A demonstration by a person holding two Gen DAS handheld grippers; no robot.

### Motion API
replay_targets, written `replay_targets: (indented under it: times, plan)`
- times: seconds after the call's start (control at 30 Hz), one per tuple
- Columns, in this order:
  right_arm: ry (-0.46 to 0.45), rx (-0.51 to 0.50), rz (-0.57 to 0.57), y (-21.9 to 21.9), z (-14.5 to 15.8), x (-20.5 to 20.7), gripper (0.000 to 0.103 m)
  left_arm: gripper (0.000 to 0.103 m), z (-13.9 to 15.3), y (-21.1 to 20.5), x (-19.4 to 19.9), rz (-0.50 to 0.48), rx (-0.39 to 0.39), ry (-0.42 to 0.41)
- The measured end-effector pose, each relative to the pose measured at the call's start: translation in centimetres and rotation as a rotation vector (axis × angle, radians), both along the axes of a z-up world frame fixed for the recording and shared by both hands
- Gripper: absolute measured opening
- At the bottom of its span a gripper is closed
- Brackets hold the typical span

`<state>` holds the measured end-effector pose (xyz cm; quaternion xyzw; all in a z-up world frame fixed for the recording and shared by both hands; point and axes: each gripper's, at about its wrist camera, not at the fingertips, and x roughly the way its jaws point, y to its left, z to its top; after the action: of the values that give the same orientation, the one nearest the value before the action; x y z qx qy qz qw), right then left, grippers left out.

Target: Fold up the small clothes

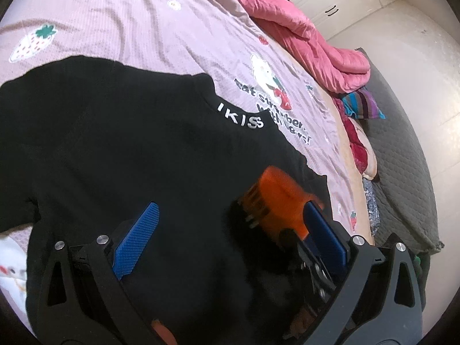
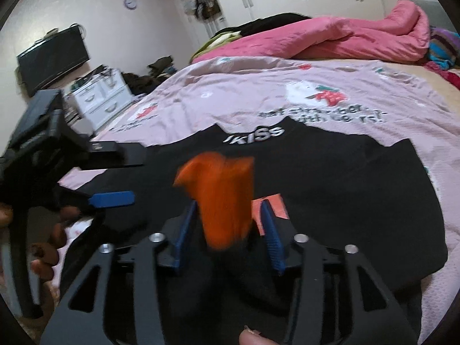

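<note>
A black garment [image 1: 129, 149] with white "KISS" lettering lies spread on the pink bed sheet [image 1: 143, 28]. It also shows in the right wrist view [image 2: 345, 172]. My left gripper [image 1: 230, 230] is open above the garment, its blue pads wide apart. My right gripper [image 2: 227, 227] holds an orange piece of fabric [image 2: 224, 195], blurred, between its blue pads; whether the pads press it I cannot tell. The orange fabric also shows in the left wrist view [image 1: 276, 198], beside the right pad. The left gripper appears at the left of the right wrist view [image 2: 112, 198].
A pink duvet [image 1: 302, 34] is bunched at the far side of the bed, with striped and red cloths [image 1: 362, 106] beside it. A grey quilted mat [image 1: 402, 158] lies on the floor. A TV [image 2: 54, 57] and a white drawer unit [image 2: 100, 97] stand by the wall.
</note>
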<state>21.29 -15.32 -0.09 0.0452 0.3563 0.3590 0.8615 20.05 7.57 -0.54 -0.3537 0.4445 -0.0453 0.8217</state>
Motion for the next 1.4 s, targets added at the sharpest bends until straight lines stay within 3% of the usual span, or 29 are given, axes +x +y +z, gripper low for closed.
replay_targets:
  times: [0.07,0.23,0.4,0.53,0.67,0.83,1.0,1.2,1.4]
  plan:
    - [0.011,0.022,0.044,-0.2,0.4,-0.4,0.062,0.094,-0.3,-0.1,0.0,-0.001,-0.006,0.007]
    - [-0.010,0.034,0.014,-2.1,1.6,-0.5,0.062,0.092,-1.0,-0.9,0.1,-0.022,0.005,0.027]
    - [0.021,0.098,-0.083,-5.9,2.0,1.0,0.062,0.063,-2.8,-2.5,0.2,-0.052,0.010,0.079]
    - [0.030,0.113,-0.146,-8.2,2.2,1.7,0.062,0.051,-3.8,-4.1,0.4,-0.073,0.046,0.095]
    - [0.033,0.122,-0.202,-10.1,2.4,2.4,0.062,0.010,-3.4,-5.6,1.1,-0.102,0.075,0.072]
    - [0.007,0.093,-0.287,-12.4,2.7,2.8,0.062,0.007,0.4,-7.1,0.8,-0.135,0.141,-0.050]
    - [0.034,0.142,-0.361,-15.3,2.6,3.5,0.062,0.007,4.2,-7.1,0.6,-0.148,0.167,-0.139]
    - [0.057,0.161,-0.414,-17.0,2.4,3.9,0.062,0.007,7.4,-5.5,-0.5,-0.129,0.187,-0.201]
    - [0.077,0.150,-0.406,-16.6,2.0,4.0,0.062,0.007,8.7,-3.6,-2.0,-0.087,0.206,-0.228]
